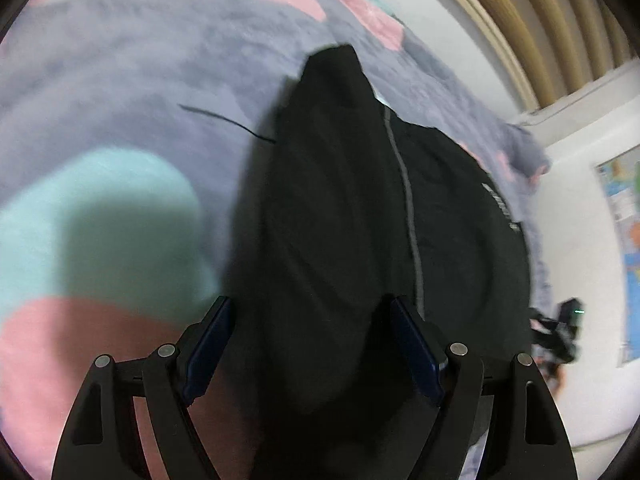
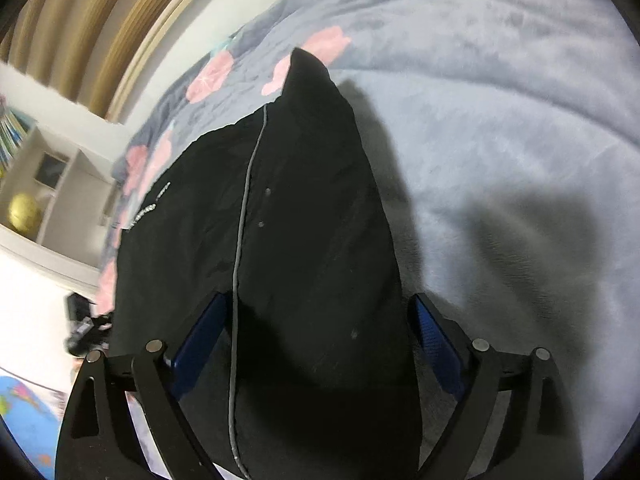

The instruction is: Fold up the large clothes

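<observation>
A large black garment (image 1: 360, 208) with a grey zipper line lies on a grey blanket (image 1: 120, 92) with pink and teal patches. It also shows in the right wrist view (image 2: 304, 220), with white lettering near its left side. My left gripper (image 1: 310, 320) is open, its blue-padded fingers (image 1: 212, 344) straddling the near part of the garment. My right gripper (image 2: 320, 320) is open too, with its fingers (image 2: 436, 344) on either side of the garment's near end. Neither gripper pinches the cloth.
The blanket (image 2: 500, 120) covers a bed and spreads widely around the garment. A wooden slatted headboard (image 1: 532, 12) and white wall stand beyond. A shelf with a yellow ball (image 2: 24, 212) and a colourful map (image 1: 628, 220) are off the bed's side.
</observation>
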`<state>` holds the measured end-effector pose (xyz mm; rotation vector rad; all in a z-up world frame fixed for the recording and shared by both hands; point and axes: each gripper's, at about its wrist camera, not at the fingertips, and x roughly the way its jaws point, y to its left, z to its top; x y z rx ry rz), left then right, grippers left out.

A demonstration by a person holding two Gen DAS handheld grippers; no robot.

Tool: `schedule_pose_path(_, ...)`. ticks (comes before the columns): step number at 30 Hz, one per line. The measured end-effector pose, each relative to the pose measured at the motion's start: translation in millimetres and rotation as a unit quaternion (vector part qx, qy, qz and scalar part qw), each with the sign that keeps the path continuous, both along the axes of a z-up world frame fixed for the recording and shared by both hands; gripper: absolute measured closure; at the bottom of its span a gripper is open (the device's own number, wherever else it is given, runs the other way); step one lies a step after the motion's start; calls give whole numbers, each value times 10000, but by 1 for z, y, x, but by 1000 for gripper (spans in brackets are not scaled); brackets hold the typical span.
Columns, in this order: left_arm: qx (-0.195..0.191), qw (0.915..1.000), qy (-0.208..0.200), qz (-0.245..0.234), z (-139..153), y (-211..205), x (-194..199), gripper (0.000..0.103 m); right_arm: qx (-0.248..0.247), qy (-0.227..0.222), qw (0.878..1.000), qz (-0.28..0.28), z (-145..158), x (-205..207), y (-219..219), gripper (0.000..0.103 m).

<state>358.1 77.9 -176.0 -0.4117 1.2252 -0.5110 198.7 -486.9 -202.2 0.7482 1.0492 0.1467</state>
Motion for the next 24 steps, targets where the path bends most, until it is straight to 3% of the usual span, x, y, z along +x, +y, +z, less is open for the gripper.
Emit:
schedule_pose_path(7, -391, 9985, 337, -198, -6, -10, 10, 22, 521, 98, 9976, 445, -20, 22, 10, 0)
schedule_pose_path(12, -619, 9957, 662, -165, -16, -17, 16, 23, 676, 330, 9950, 656, -34, 44, 23, 0)
schedule_pose_path(16, -604, 9953, 755, -39, -19, -24, 20, 23, 429, 199, 9962, 728, -26, 53, 36, 17)
schedule_pose_path(17, -491, 9966, 656, -5, -16, -27, 19, 32, 390, 142, 9964, 741, -23, 52, 38, 21)
schedule_pose_path(18, -317, 9983, 480, 0, -9, -31, 16, 45, 333, 13, 9965, 770, -16, 47, 40, 34)
schedule_pose_path(19, -175, 9995, 270, -37, -1, -34, 11, 51, 271, -68, 9966, 779, -11, 43, 40, 43)
schedule_pose_path(20, -96, 9999, 116, -49, 5, -36, 6, 60, 184, -131, 9967, 782, -4, 39, 41, 46)
schedule_pose_path(22, -43, 9997, -212, -74, 23, -39, -5, 68, -9, -221, 9967, 780, 9, 32, 44, 57)
schedule_pose_path(24, -166, 9981, -594, -93, 45, -40, -20, 74, -325, -451, 9953, 790, 31, 22, 53, 62)
